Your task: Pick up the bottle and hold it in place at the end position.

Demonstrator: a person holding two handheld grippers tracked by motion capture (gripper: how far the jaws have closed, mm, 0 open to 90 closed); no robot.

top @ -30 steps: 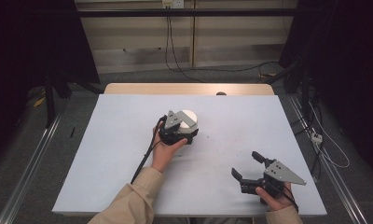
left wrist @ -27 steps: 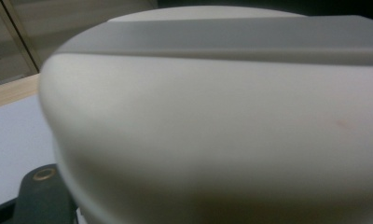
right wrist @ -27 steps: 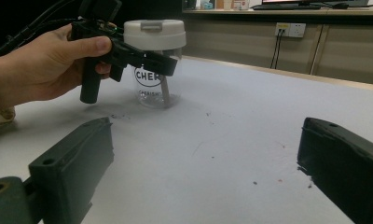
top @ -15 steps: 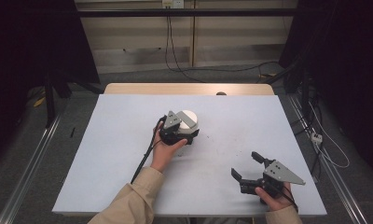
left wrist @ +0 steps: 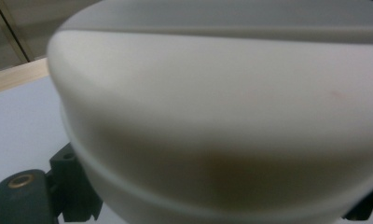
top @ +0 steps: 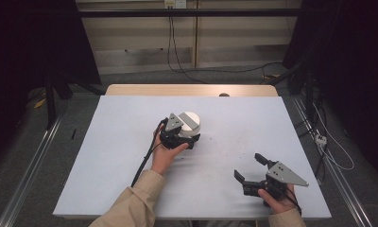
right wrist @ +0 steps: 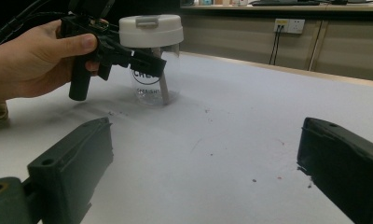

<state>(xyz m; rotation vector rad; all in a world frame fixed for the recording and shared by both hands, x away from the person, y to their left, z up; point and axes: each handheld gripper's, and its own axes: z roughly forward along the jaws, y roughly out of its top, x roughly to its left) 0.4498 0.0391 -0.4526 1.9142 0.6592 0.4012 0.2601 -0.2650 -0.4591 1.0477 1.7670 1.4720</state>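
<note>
on the clear jar (right wrist: 151,84), black lettering, only "che" legible.

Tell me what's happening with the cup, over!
Left gripper at the white-lidded clear cup, jaws just opening. Right gripper open, resting apart on the table. Nothing in the way.

A lab-like recording room: one work table (top: 130,156) under a plain pale-blue cover stands on grey carpet, with dark curtains (top: 31,42) at both sides, metal floor rails (top: 31,175), loose cables (top: 210,71), and wall sockets (right wrist: 289,25) on bare beige panelling behind.
</note>
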